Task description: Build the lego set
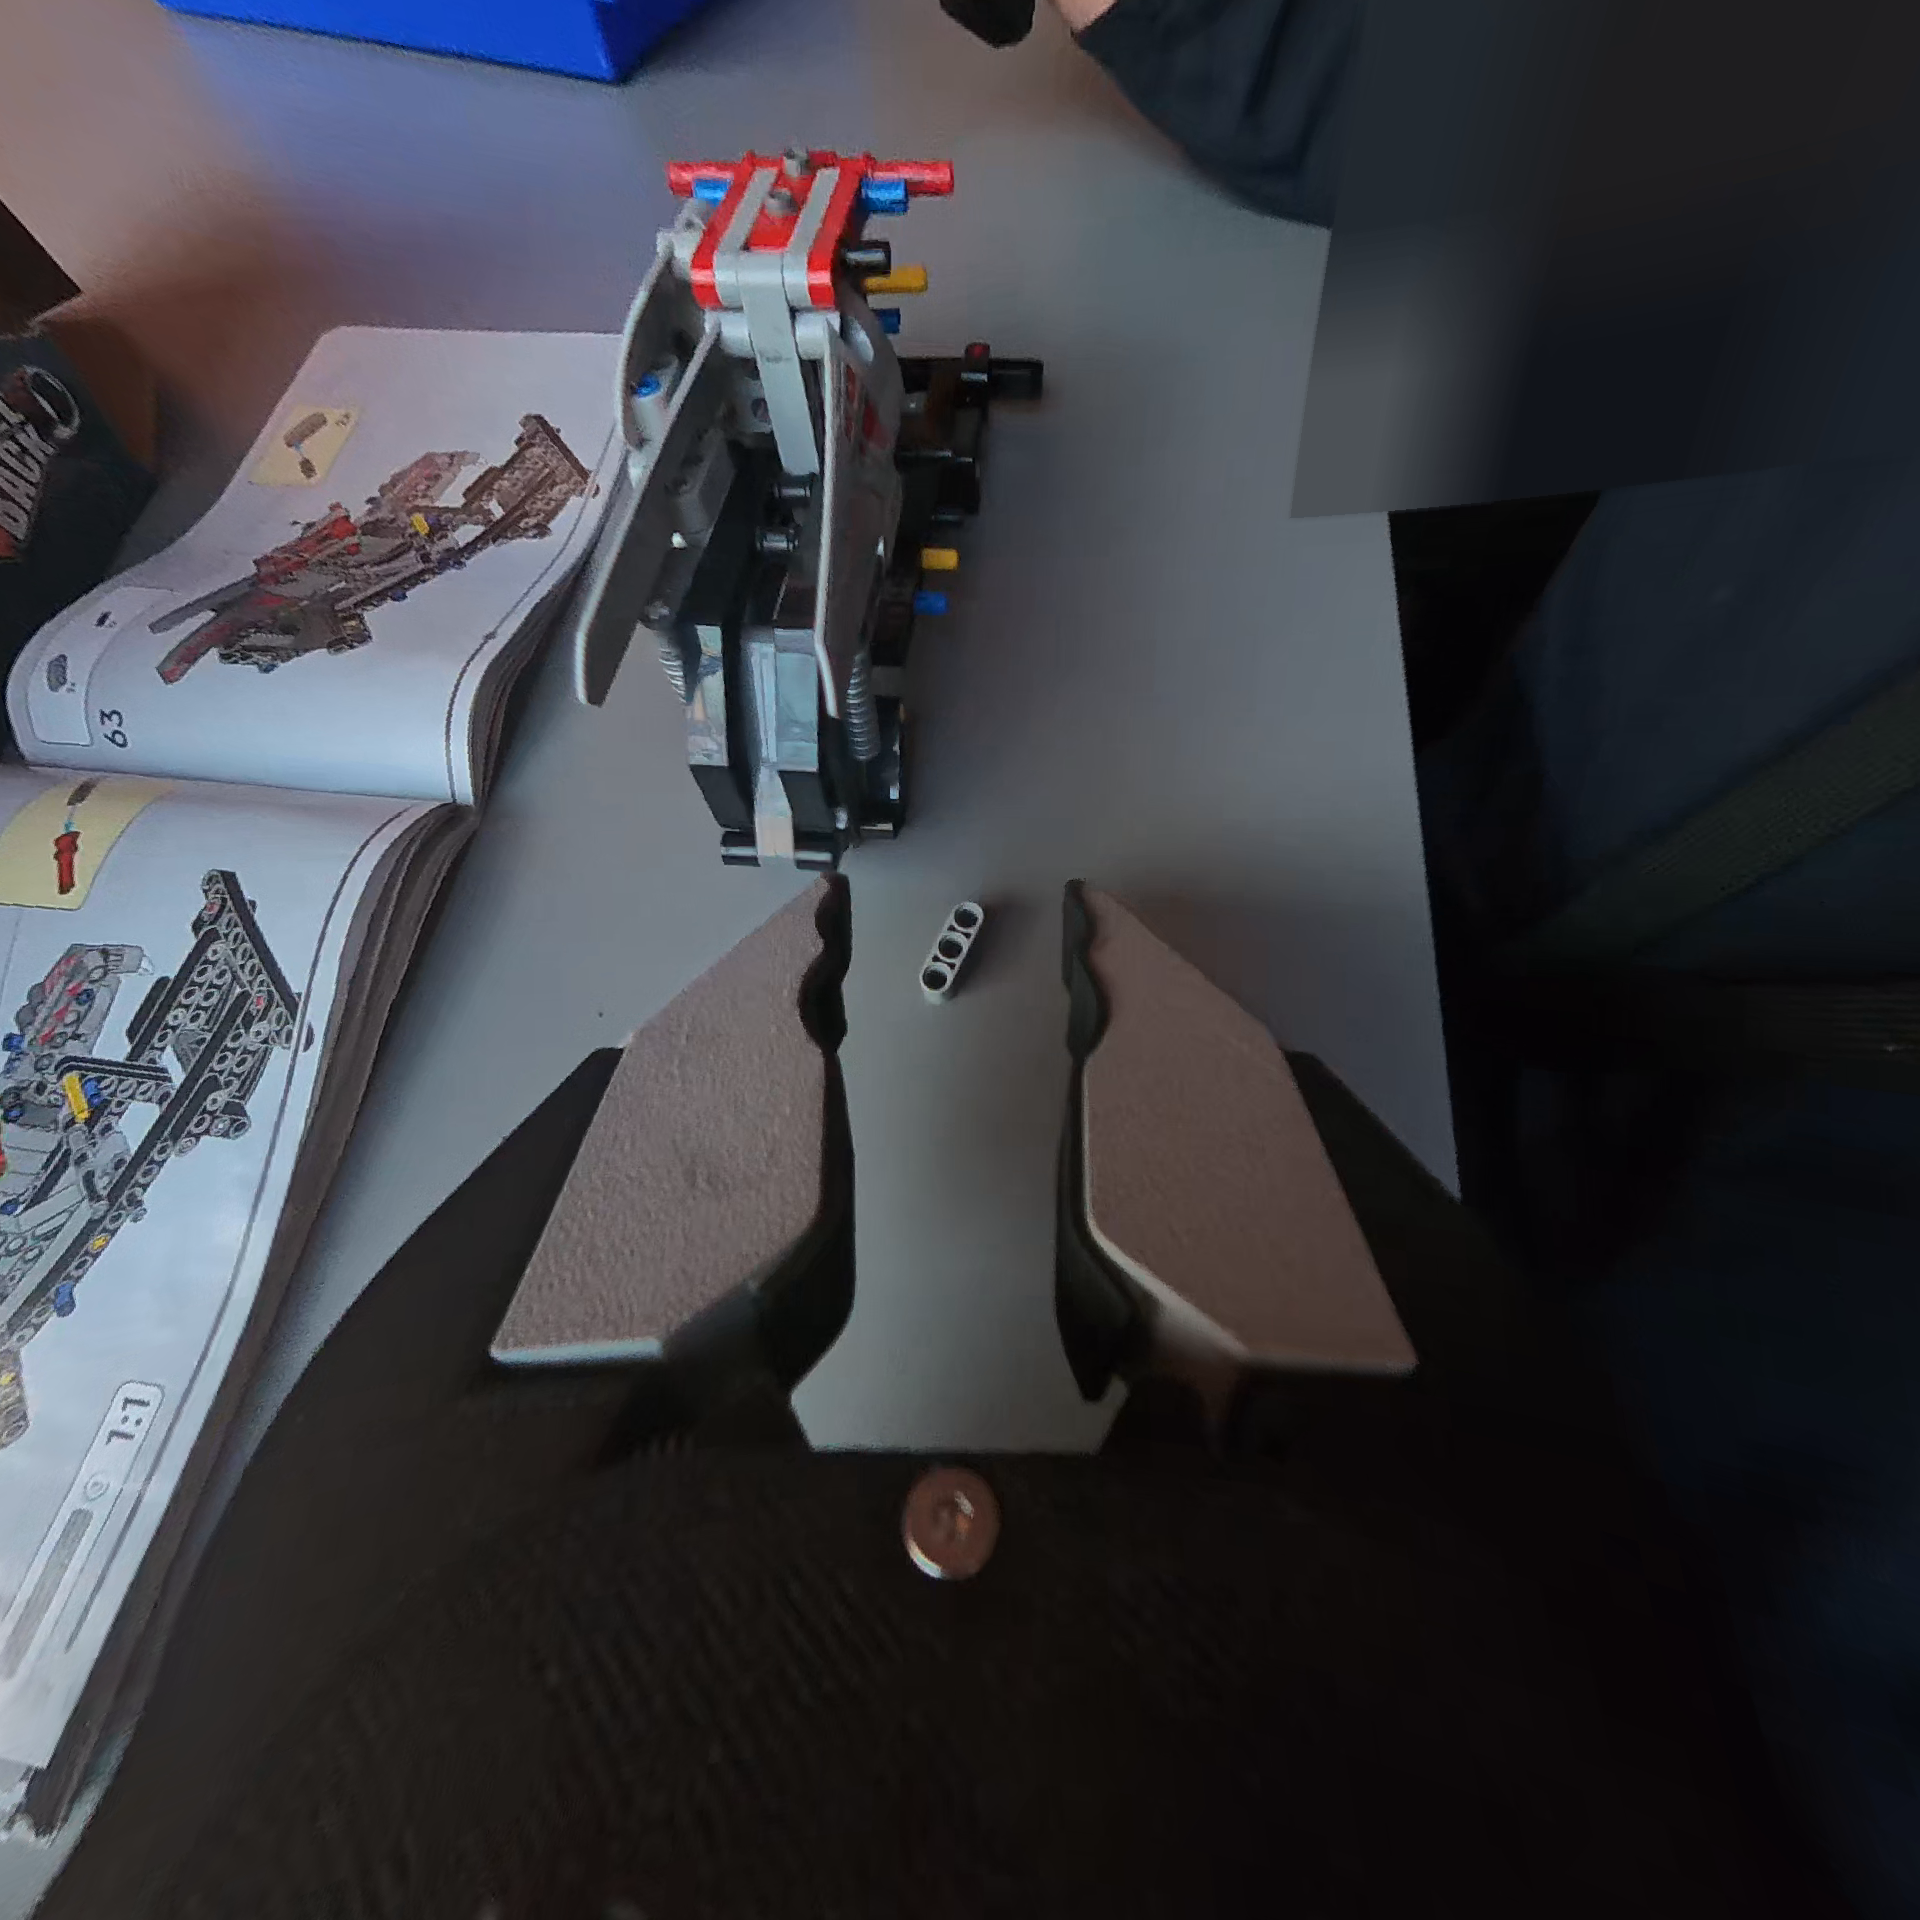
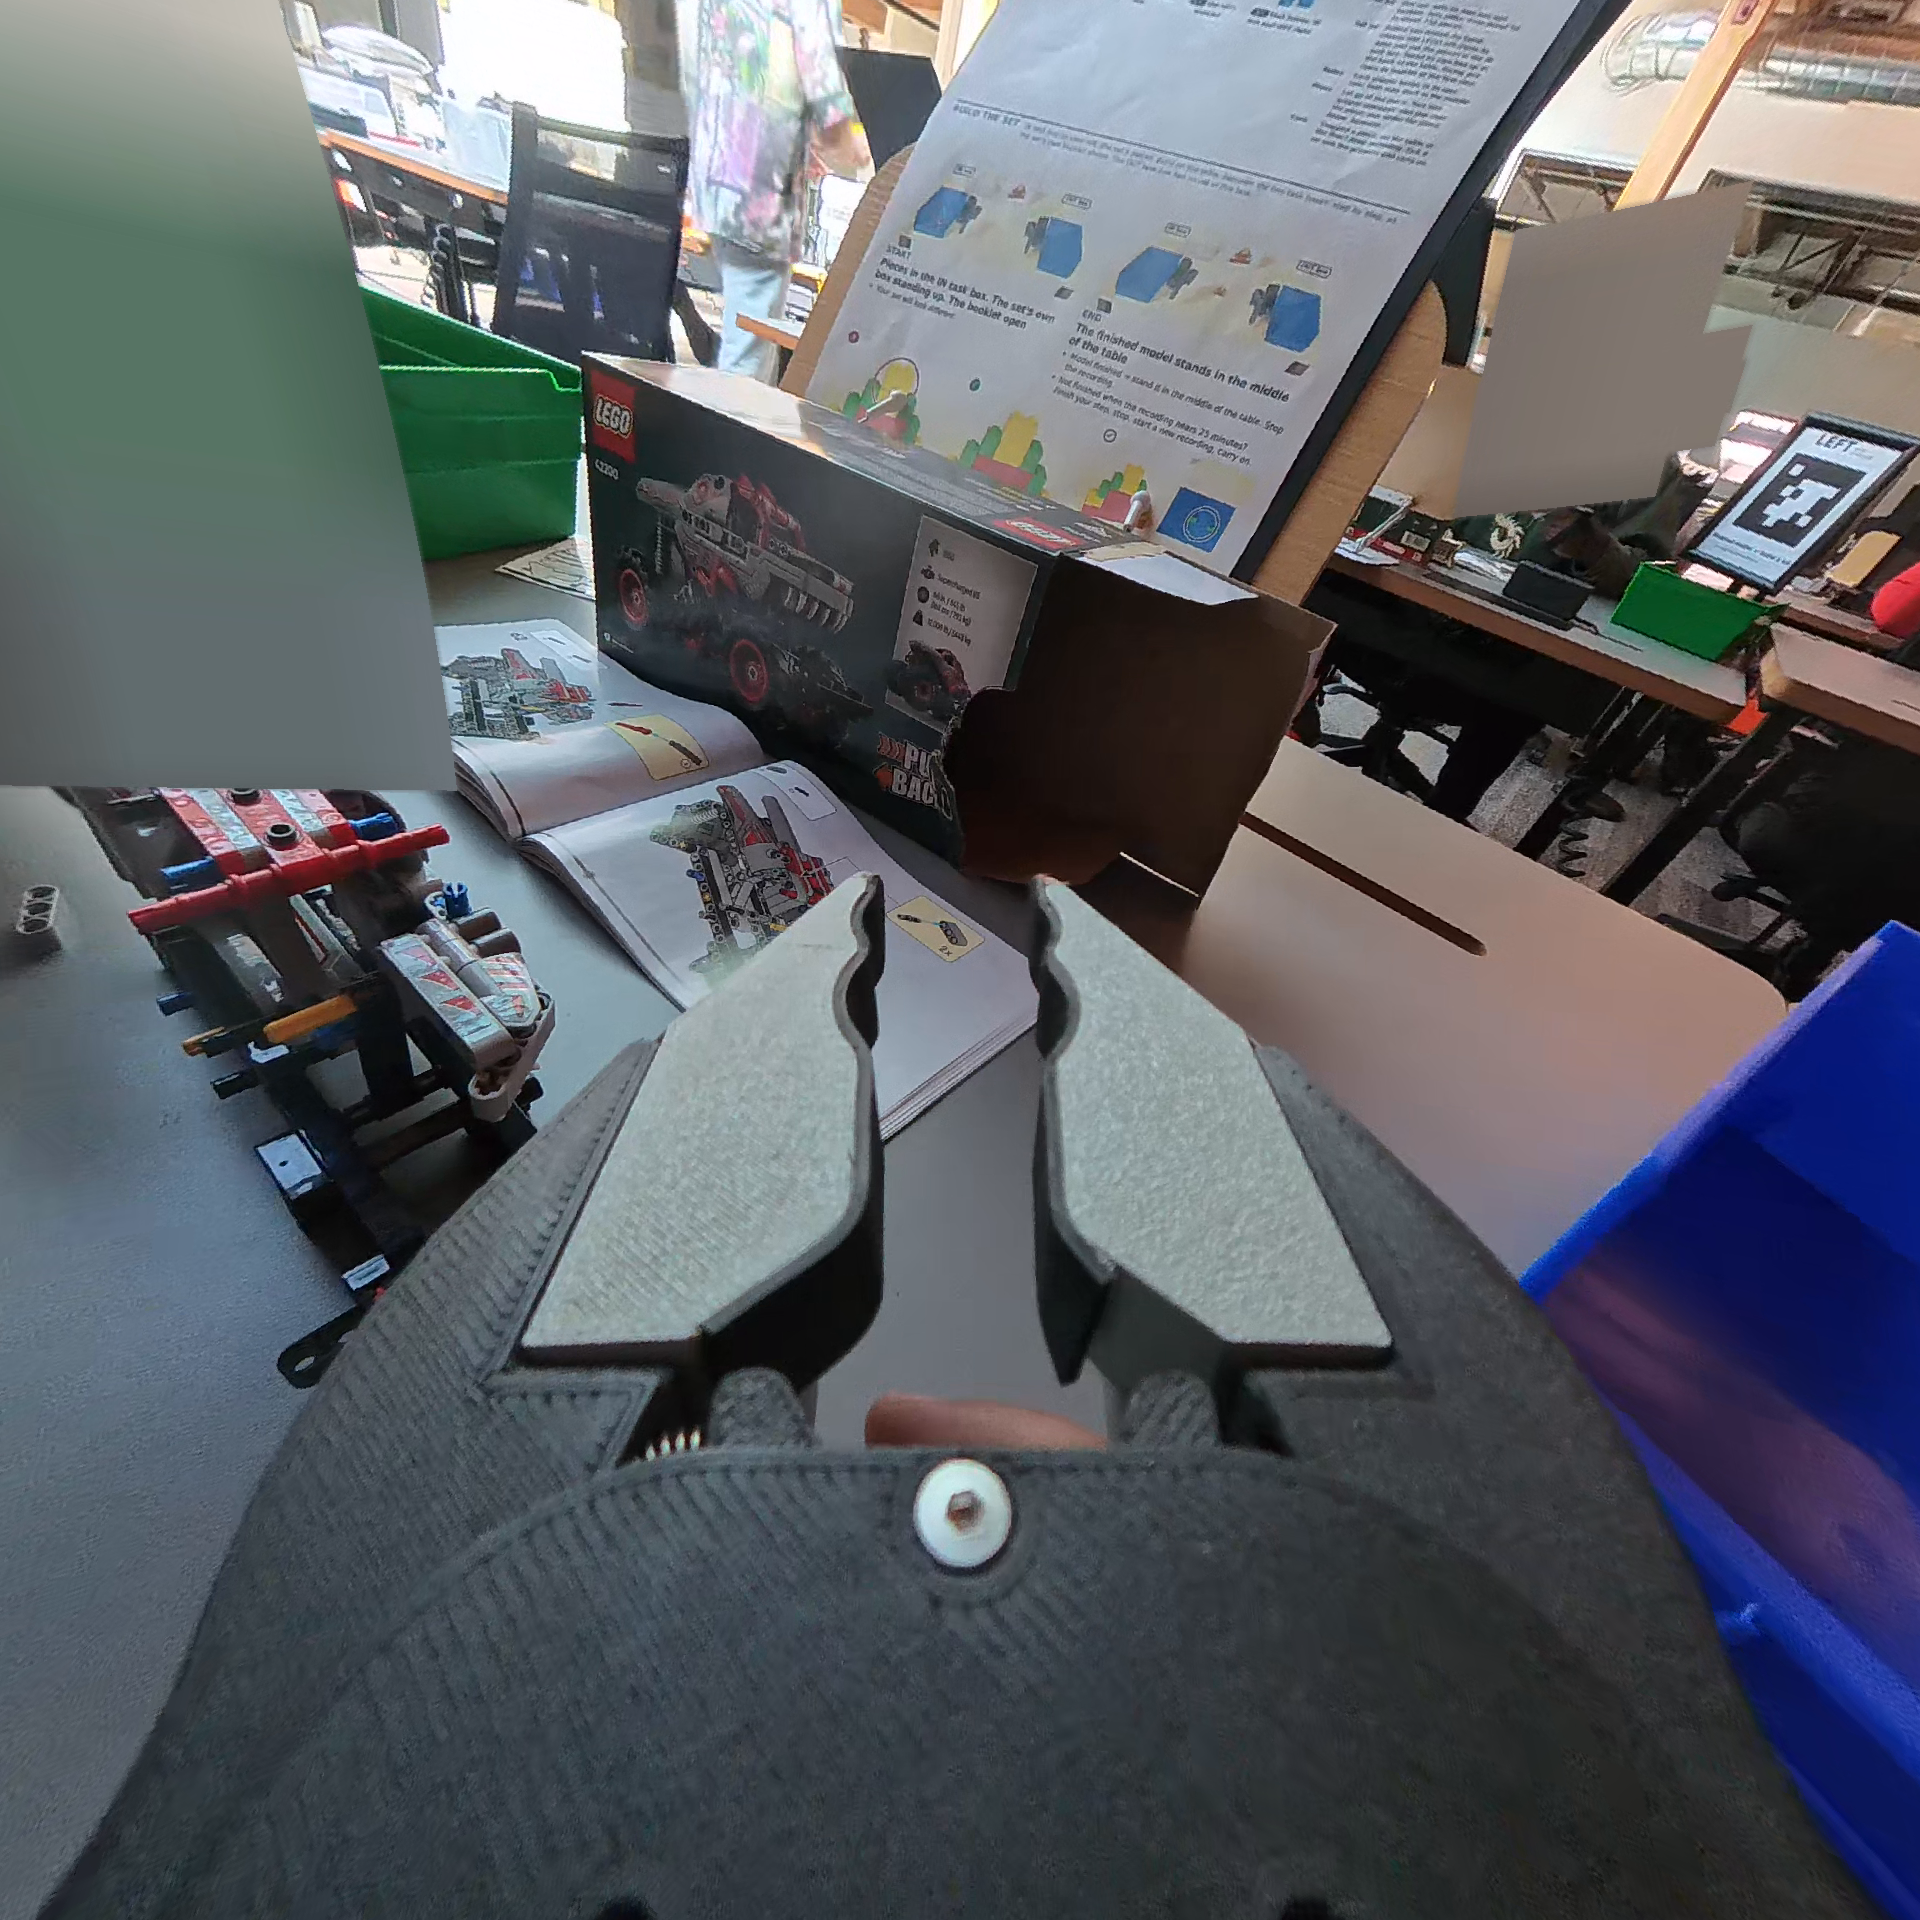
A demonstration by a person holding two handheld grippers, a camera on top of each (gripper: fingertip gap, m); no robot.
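The partly built model [image 1: 774, 499], grey, black and red with blue and yellow pins, stands on the grey table [image 1: 1195, 727]. A small grey three-hole beam [image 1: 951, 951] lies on the table just in front of it. My left gripper [image 1: 956, 904] is open and empty, its fingertips on either side of the beam and above it. In the right wrist view the model [image 2: 343, 966] is at the left and the small beam [image 2: 36, 912] at the far left. My right gripper [image 2: 961, 914] is open and empty, held over the table near the open booklet [image 2: 748, 883].
The open instruction booklet [image 1: 260, 727] lies left of the model. The set's box [image 2: 831, 613] stands behind the booklet, with an instruction sheet on a board [image 2: 1174, 239] behind it. A blue bin [image 2: 1766, 1351] is at the right, green bins [image 2: 478, 436] at the back left. A sleeve [image 1: 1195, 94] is at the far edge. My right fingertips sit around 30 centimeters from my left ones.
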